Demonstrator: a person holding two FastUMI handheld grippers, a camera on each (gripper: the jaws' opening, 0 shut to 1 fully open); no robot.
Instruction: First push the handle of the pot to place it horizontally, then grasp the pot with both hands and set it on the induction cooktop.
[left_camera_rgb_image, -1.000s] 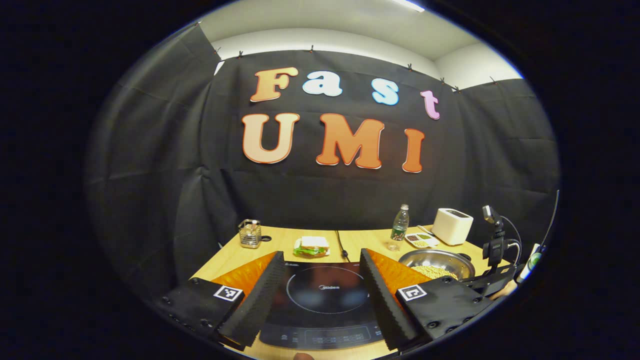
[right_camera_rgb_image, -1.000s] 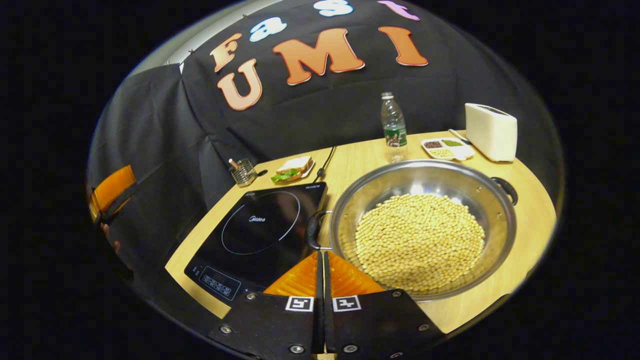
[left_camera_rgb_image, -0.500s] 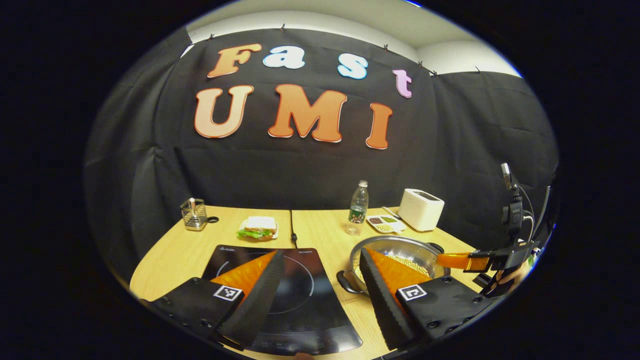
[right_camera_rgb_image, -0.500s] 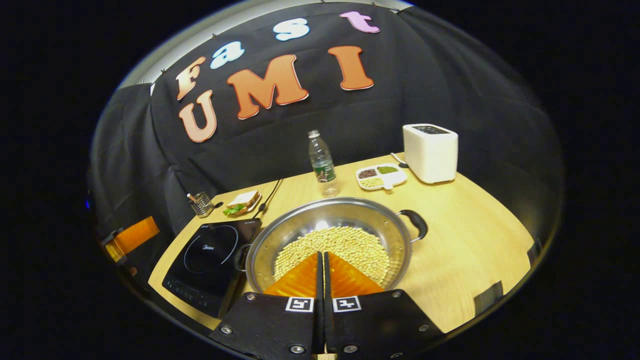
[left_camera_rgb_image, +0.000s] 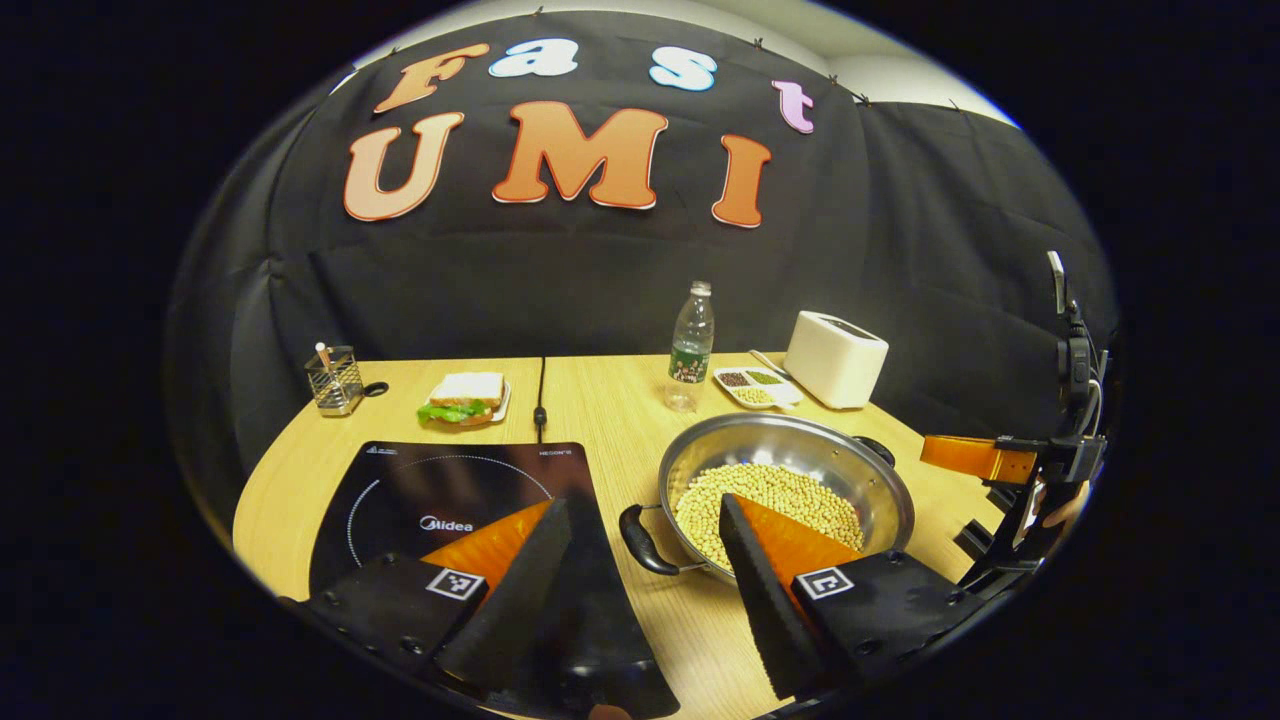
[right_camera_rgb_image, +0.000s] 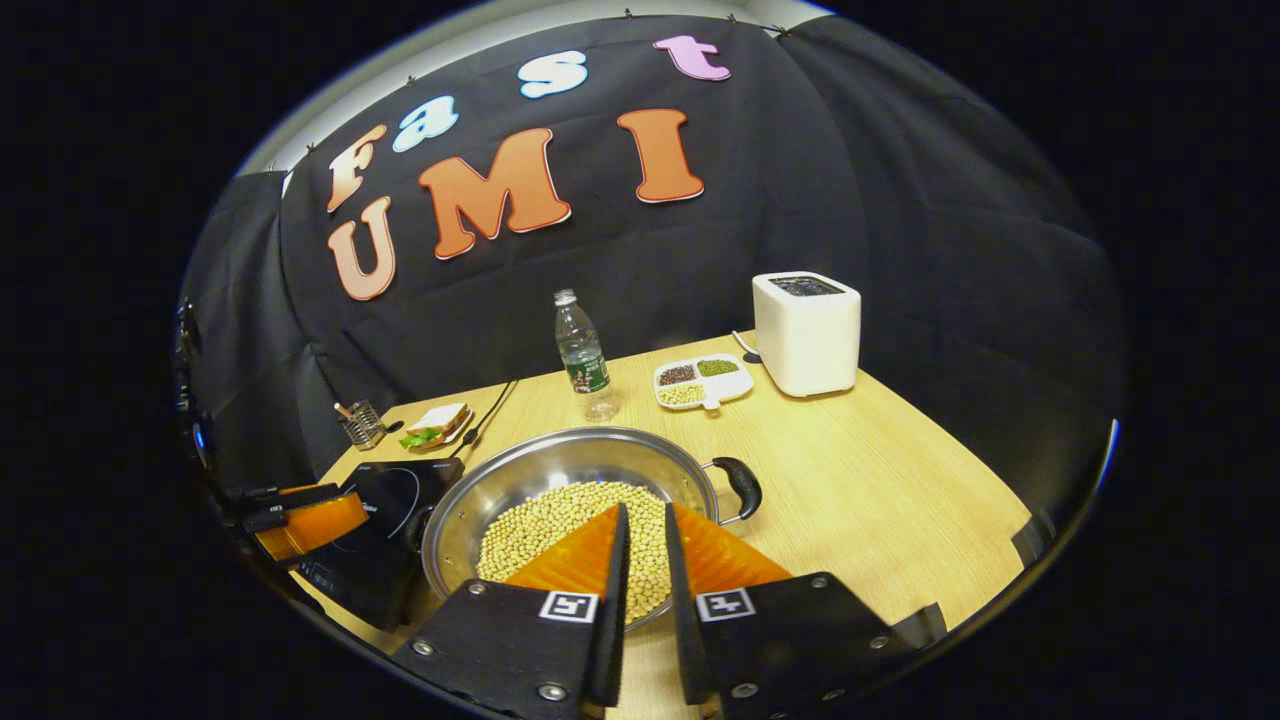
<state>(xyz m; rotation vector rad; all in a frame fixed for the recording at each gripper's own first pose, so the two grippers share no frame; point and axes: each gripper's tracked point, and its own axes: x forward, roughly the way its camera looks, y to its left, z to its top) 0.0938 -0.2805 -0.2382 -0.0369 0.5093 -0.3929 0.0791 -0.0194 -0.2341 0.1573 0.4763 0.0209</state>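
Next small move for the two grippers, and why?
Probably bring each gripper in to its nearest handle. The pot of beans sits on the table beside the induction cooktop, its handles already lying roughly left and right. The left gripper is open just short of the near handle; the right gripper, slightly open, hangs over the pot, off the right handle.

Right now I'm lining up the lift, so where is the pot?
In the left gripper view the pot sits on the table right of the cooktop, in front of the bottle.
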